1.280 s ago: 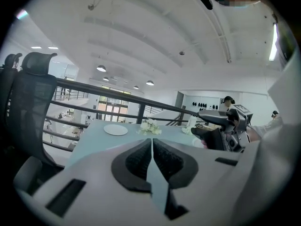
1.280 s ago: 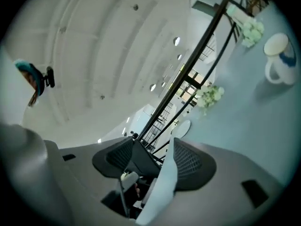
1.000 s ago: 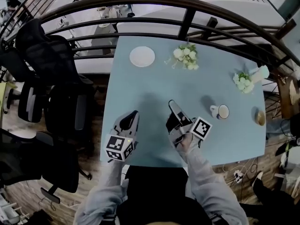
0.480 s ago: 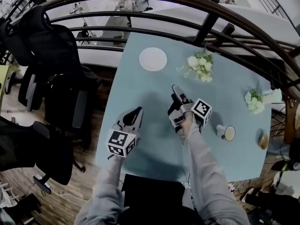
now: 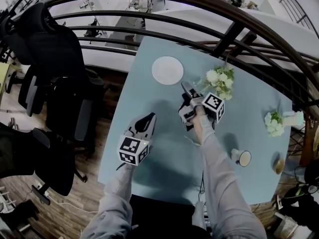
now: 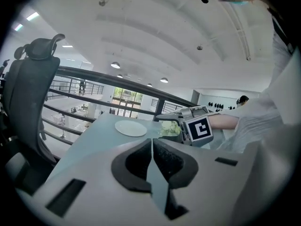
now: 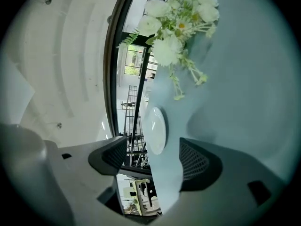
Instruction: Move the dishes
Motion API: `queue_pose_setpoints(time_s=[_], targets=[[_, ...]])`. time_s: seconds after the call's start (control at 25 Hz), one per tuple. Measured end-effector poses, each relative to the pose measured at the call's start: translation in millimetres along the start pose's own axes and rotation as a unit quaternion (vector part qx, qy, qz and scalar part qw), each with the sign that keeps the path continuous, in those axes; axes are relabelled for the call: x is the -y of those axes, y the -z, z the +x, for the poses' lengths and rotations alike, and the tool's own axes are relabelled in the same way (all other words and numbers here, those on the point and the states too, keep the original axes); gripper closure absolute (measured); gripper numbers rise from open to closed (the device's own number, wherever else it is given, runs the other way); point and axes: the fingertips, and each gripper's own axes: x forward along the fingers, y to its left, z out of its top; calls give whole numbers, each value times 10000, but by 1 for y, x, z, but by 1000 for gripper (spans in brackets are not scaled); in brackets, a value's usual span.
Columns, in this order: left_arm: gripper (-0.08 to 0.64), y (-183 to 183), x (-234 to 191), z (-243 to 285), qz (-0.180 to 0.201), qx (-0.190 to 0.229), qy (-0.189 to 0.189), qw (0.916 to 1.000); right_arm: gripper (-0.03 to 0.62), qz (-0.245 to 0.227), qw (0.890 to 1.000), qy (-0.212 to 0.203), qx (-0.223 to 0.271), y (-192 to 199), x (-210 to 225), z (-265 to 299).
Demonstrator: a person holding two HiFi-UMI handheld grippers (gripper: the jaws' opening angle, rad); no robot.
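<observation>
A small white plate lies near the far left corner of the pale blue table; it also shows in the left gripper view and the right gripper view. My right gripper hovers just short of the plate, turned on its side, open, with the plate framed between its jaws. My left gripper rests over the table's left half, shut and holding nothing. A white cup stands at the right.
A bunch of white flowers lies right of the plate, close to my right gripper. A second bunch lies at the far right. A small round item sits near the right edge. Dark railings run behind the table; black chairs stand left.
My right gripper has moved forward across the table from near the front edge towards the white plate. The left gripper has stayed about where it was.
</observation>
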Motion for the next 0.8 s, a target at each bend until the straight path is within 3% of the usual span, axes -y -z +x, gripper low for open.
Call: queue_pose_setpoints(time_s=[0.32,0.8], targets=[[537,-3,-27,17,-120,7,-112,9999,230,-72,9989,422,-185,-9,4,43],[537,2,-50,27,-294,2,-110,9995,250,-129,9985,521,-144,-18,-4,77]])
